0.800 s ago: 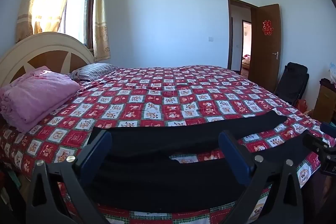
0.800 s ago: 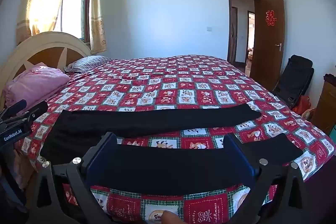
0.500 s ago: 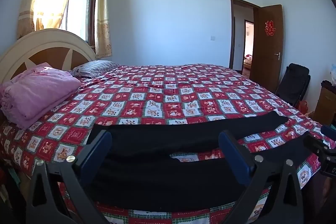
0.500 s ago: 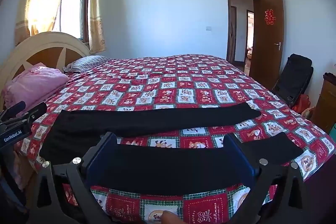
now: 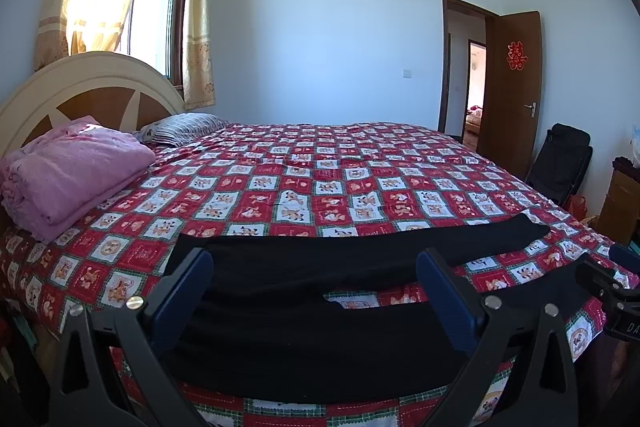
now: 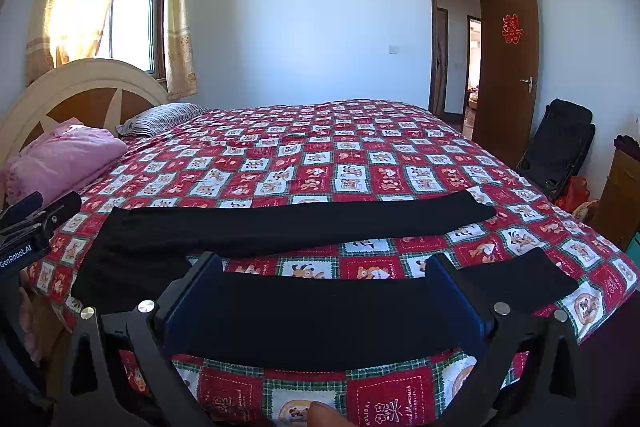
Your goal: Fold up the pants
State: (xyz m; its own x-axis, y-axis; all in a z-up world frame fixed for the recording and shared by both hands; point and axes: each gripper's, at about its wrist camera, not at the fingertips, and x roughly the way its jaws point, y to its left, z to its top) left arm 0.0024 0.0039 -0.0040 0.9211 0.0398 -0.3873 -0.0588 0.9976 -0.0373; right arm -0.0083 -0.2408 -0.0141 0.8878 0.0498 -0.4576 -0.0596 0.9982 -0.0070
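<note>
Ahead of both grippers, the black pants (image 6: 296, 227) lie flat across the near edge of the bed (image 6: 352, 155), long axis running left to right across my line of approach. I read the waist end as lying toward my left and the two leg cuffs toward my right. The legs are spread apart, one nearer, one farther.

Left gripper (image 5: 312, 287): jaws wide apart, holding nothing, facing the waist and crotch region.

Right gripper (image 6: 326, 289): jaws likewise spread and empty, facing the middle of the near leg (image 6: 320, 315), with that leg's cuff off to its right.

I judge that no fold has been made. For laying one leg over the other, each gripper already faces its own end; the right one is nearer the cuffs.
</note>
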